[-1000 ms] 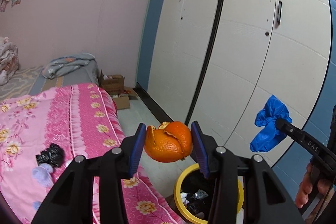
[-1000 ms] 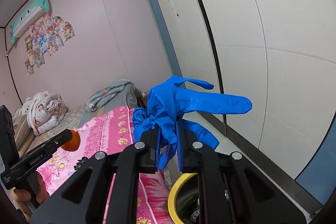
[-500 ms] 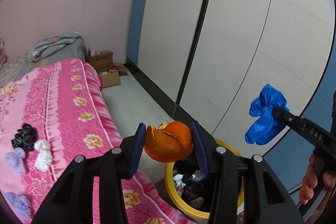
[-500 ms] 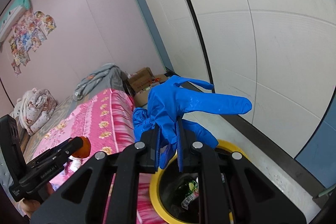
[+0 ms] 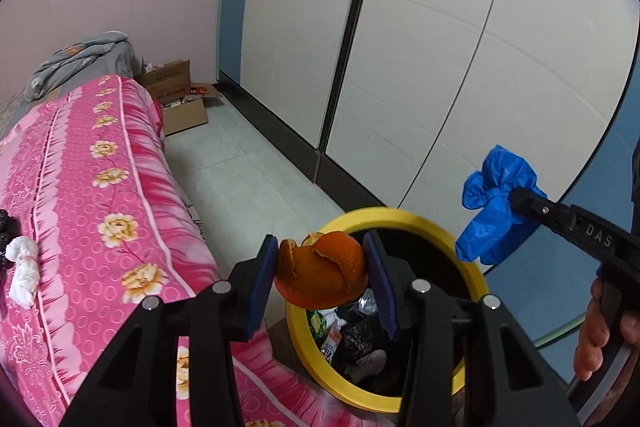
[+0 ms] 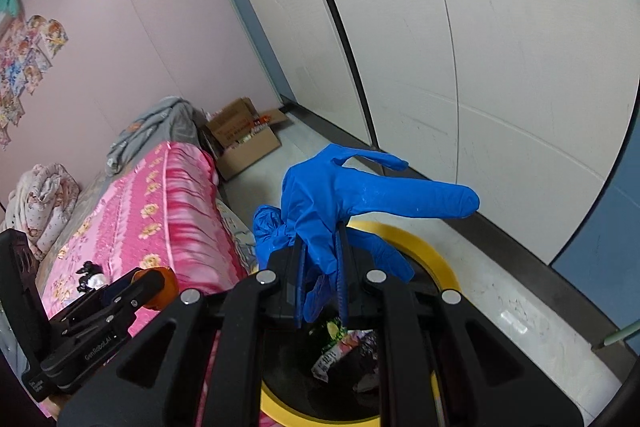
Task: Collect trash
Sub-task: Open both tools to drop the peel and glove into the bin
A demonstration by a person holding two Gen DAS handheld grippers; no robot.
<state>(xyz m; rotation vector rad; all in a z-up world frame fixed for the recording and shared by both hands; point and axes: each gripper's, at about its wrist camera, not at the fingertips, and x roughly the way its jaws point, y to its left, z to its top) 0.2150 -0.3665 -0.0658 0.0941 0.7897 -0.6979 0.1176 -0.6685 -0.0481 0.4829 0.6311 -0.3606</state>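
here the left gripper (image 5: pixel 322 273) has its jaws clamped on an orange peel (image 5: pixel 322 275), a curled, split shell of rind squeezed between the two blue pads. it hangs over the near-left edge of a yellow-rimmed trash bin (image 5: pixel 404 217) standing on the pale floor (image 5: pixel 240 171) right beside the bed (image 5: pixel 80 187). the bin has a dark inside with crumpled wrappers and scraps at the bottom. the right gripper (image 6: pixel 320 291) has its jaws pressed nearly together on a blue glove (image 6: pixel 340 203), whose fingers stick out forward and to the right past the pads while a bunched part sags at the left. in the left wrist view that glove (image 5: pixel 494 211) hangs off the right side of the bin rim, and a hand (image 5: pixel 608 331) shows on the handle at the edge. the bed carries a pink flowered cover, and on it, well apart from the bin, lie a white crumpled wad (image 5: pixel 22 271) and a small black scrap (image 6: pixel 90 273). an open cardboard box (image 5: pixel 176 99) sits on the floor past the foot of the bed, near the white wardrobe doors (image 5: pixel 420 47).
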